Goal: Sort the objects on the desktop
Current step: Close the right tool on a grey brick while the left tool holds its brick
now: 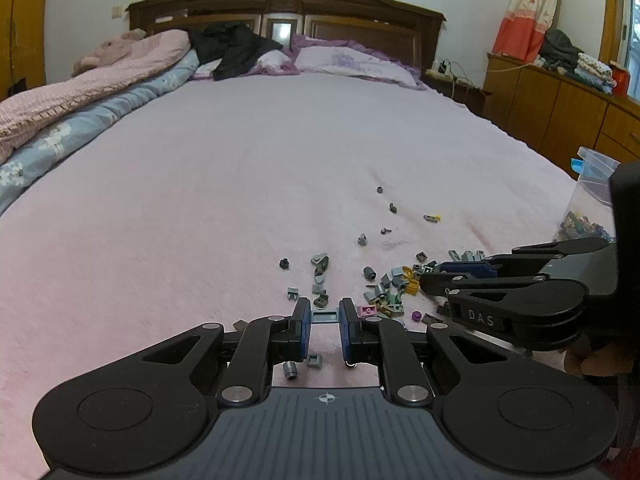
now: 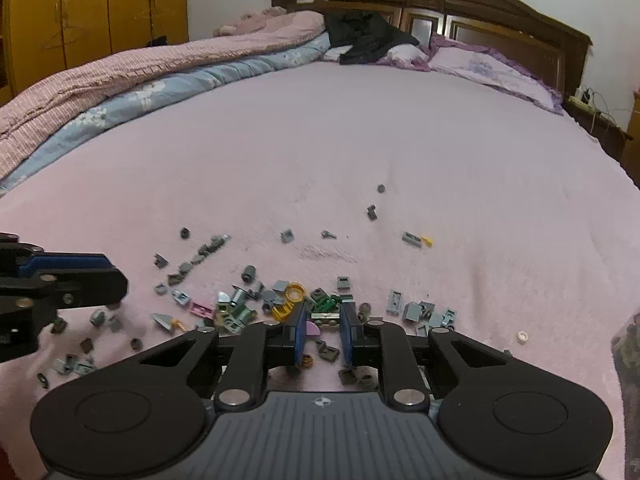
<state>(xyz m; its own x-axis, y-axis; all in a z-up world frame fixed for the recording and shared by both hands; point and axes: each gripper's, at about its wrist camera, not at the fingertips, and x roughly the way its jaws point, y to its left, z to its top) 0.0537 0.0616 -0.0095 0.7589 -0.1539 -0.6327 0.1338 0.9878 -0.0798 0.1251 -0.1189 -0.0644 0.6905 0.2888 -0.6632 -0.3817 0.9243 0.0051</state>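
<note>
Pink bedsheet (image 1: 240,184), mostly grey bricks (image 2: 248,304), yellow ring (image 2: 295,292), blue floral quilt (image 2: 168,88).

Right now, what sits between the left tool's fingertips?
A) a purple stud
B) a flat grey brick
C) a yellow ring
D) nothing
B: in the left wrist view the left tool has a flat grey brick spanning the gap between its fingertips, over the pink bedspread.

Black garment (image 1: 234,50), perhaps a jacket, against headboard (image 1: 288,4)

grey plate (image 1: 325,316) pinched, bricks (image 2: 248,304) scattered on bedsheet (image 1: 240,160)
</note>
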